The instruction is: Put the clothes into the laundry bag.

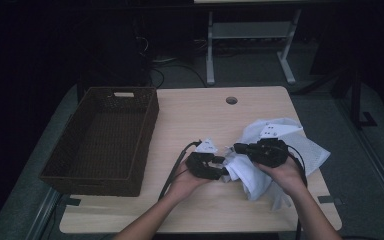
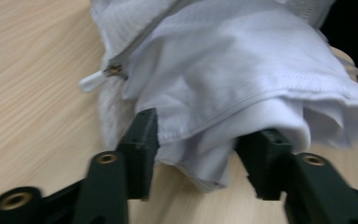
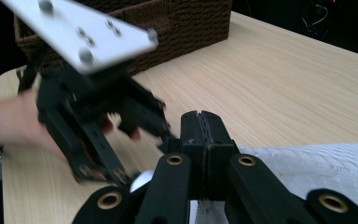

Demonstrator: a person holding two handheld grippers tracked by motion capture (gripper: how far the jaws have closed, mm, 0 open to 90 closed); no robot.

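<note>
Black jaws with brass screws, grey three-cornered plate (image 3: 81,32), trailing cable (image 1: 172,172).

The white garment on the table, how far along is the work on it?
Early stage. The white garment lies crumpled on the table, not yet neatened; the basket holds nothing. In hand: the left gripper stands open around a bunched fold, and the right gripper is shut, apparently on the garment's edge. Left: straightening, then probably putting it in the basket.

Blurred white garment (image 2: 223,79) runs off the left gripper view's top edge.
</note>
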